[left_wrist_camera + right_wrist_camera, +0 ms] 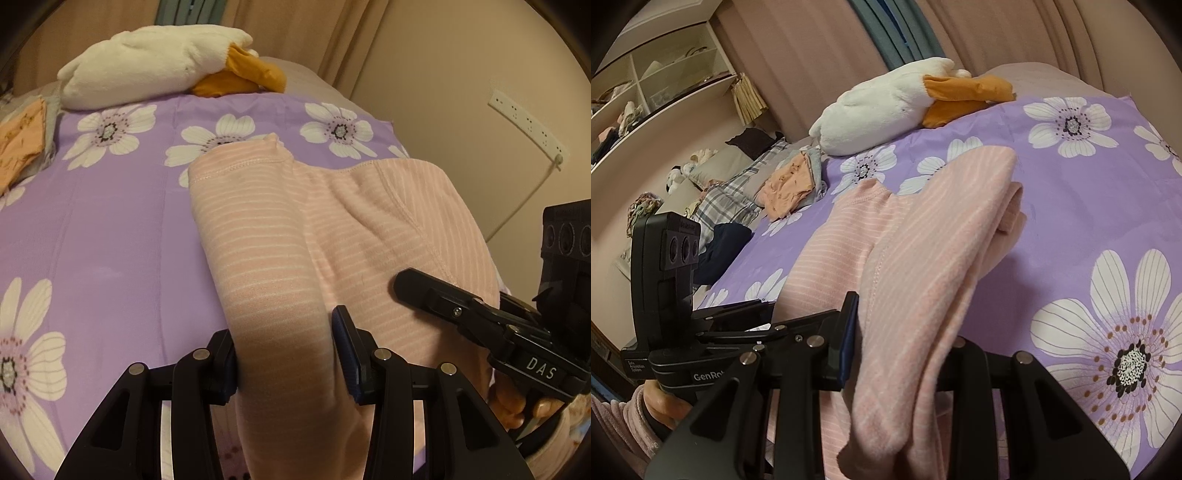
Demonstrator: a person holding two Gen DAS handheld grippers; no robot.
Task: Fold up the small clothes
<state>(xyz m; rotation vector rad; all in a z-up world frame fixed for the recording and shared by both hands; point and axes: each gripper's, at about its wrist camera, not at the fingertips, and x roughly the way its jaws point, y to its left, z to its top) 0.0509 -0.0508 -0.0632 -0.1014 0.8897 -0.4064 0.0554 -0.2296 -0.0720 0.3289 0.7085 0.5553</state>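
Note:
A pink striped garment [332, 229] lies on the purple floral bedsheet [110, 229], partly folded over itself. My left gripper [284, 354] is shut on a thick fold at its near edge. My right gripper [901, 347] is shut on another fold of the same pink garment [923, 240], which drapes over its fingers and hides the right fingertip. The right gripper also shows at the right of the left wrist view [461, 310], lying over the garment. The left gripper shows at the left of the right wrist view [738, 321].
A white plush duck with an orange beak [155, 62] lies at the far end of the bed. Folded orange and grey clothes [790, 184] sit at the left edge. Shelves [646, 92] and a plaid cushion stand beyond. A wall with a power strip [528, 122] is on the right.

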